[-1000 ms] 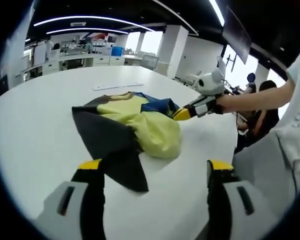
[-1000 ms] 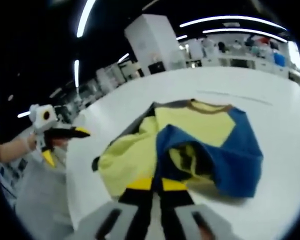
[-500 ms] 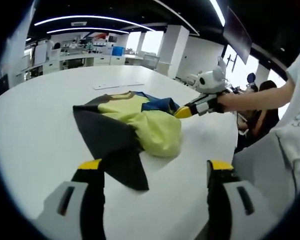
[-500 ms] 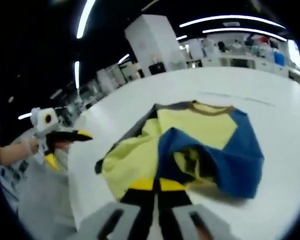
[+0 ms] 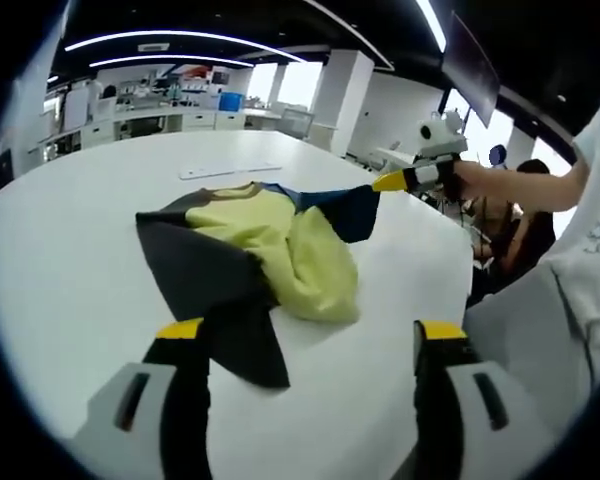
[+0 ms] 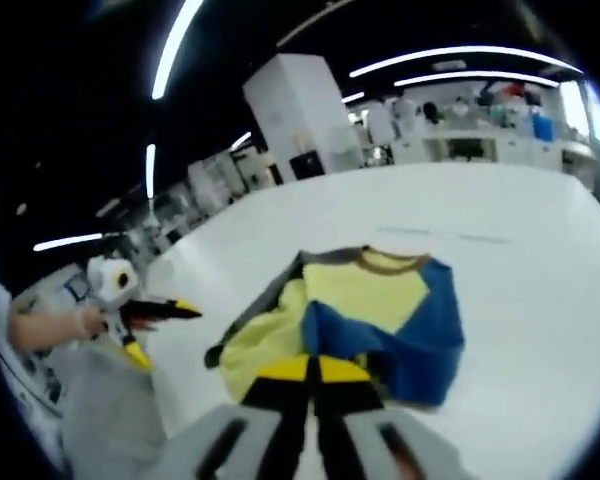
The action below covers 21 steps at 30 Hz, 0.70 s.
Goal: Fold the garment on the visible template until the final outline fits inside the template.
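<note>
White table (image 5: 70, 250) takes up most of both views, big and rounded, office space with desks and ceiling light strips behind it. Garment (image 5: 250, 250) lies rumpled near the table middle: yellow body, dark grey sleeve spread toward the left gripper's camera, blue sleeve on the far side, brown collar band seen in the right gripper view (image 6: 355, 300). No template outline can be made out under it. A thin pale strip (image 5: 230, 171) lies on the table beyond the garment, well apart from it.

Right gripper (image 5: 390, 182), seen from the left gripper view, is off the table with its yellow-tipped fingers clenched on the blue sleeve's edge, pulling that corner up and taut. In its own view (image 6: 313, 372) the fingers sit closed together with blue cloth pinched at the tips. A person's hand (image 5: 480, 180) holds it; white sleeve at the view's right edge.

Left gripper (image 5: 305, 335) hovers near the table edge, fingers spread wide apart, holding nothing, grey sleeve just beyond the left finger. From the right gripper view it (image 6: 165, 320) sits off to the side, apart from the garment.
</note>
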Available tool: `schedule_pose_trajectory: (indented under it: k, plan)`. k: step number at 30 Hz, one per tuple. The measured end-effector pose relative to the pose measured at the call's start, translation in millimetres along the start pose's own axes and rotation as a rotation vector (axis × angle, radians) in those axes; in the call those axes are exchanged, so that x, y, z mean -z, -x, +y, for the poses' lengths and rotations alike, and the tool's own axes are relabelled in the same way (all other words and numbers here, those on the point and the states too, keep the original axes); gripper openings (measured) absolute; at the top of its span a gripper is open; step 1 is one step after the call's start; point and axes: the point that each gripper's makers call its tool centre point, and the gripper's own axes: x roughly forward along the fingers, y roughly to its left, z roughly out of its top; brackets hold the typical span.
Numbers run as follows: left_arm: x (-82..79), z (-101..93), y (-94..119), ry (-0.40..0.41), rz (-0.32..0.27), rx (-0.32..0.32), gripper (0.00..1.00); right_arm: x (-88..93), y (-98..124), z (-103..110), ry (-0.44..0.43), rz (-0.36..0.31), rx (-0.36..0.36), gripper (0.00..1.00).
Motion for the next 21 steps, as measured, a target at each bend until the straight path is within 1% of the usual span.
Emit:
schedule_pose_trajectory:
  k: [2, 4, 6, 8, 9, 10, 11, 12, 13, 14, 16, 17, 18, 19, 21]
  plan:
    - [-0.5, -1.1, -1, 0.0, -0.001, 0.003, 0.81, -4.1, 12, -9, -0.015, -0.019, 0.02, 0.0]
    - [-0.7, -1.9, -2, 0.0, -0.002, 0.004, 0.81, -6.1, 23, -22, -0.023, -0.028, 0.051, 0.0]
    - [-0.9, -2.9, -3, 0.0, -0.001, 0.006, 0.81, -5.5, 34, -28, -0.033, -0.036, 0.076, 0.0]
    - [-1.2, -3.9, -4, -0.001, -0.003, 0.008, 0.81, -4.3, 46, -40, -0.046, -0.042, 0.101, 0.0]
    - [-1.2, -4.1, -5, -0.001, -0.003, 0.009, 0.81, -5.7, 55, -49, -0.076, -0.062, 0.121, 0.0]
    - [-1.1, -4.4, -5, -0.001, -0.003, 0.009, 0.81, -5.1, 60, -52, -0.081, -0.062, 0.127, 0.0]
    - [-0.8, -4.5, -6, -0.001, -0.001, 0.009, 0.81, -3.3, 71, -61, -0.081, -0.064, 0.157, 0.0]
    - [-0.5, -4.2, -6, -0.001, -0.001, 0.01, 0.81, -3.1, 73, -64, -0.08, -0.065, 0.165, 0.0]
    - [-0.2, -4.3, -6, 0.001, 0.0, 0.011, 0.81, -2.7, 85, -78, -0.087, -0.07, 0.19, 0.0]
    - [-0.4, -4.8, -6, 0.001, 0.0, 0.012, 0.81, -2.6, 87, -80, -0.09, -0.072, 0.196, 0.0]
    - [-0.5, -6.2, -8, 0.0, 0.001, 0.014, 0.81, -1.1, 102, -87, -0.097, -0.08, 0.226, 0.0]
    - [-0.1, -7.0, -9, 0.001, 0.003, 0.016, 0.81, 0.3, 111, -97, -0.098, -0.078, 0.248, 0.0]
    - [-0.6, -8.8, -11, 0.001, 0.004, 0.017, 0.81, 1.2, 116, -102, -0.097, -0.078, 0.261, 0.0]
    - [-0.7, -9.8, -12, 0.001, 0.004, 0.019, 0.81, 3.4, 121, -102, -0.098, -0.076, 0.276, 0.0]
    - [-0.1, -10.9, -13, 0.002, 0.006, 0.023, 0.81, 5.3, 133, -110, -0.112, -0.082, 0.304, 0.0]
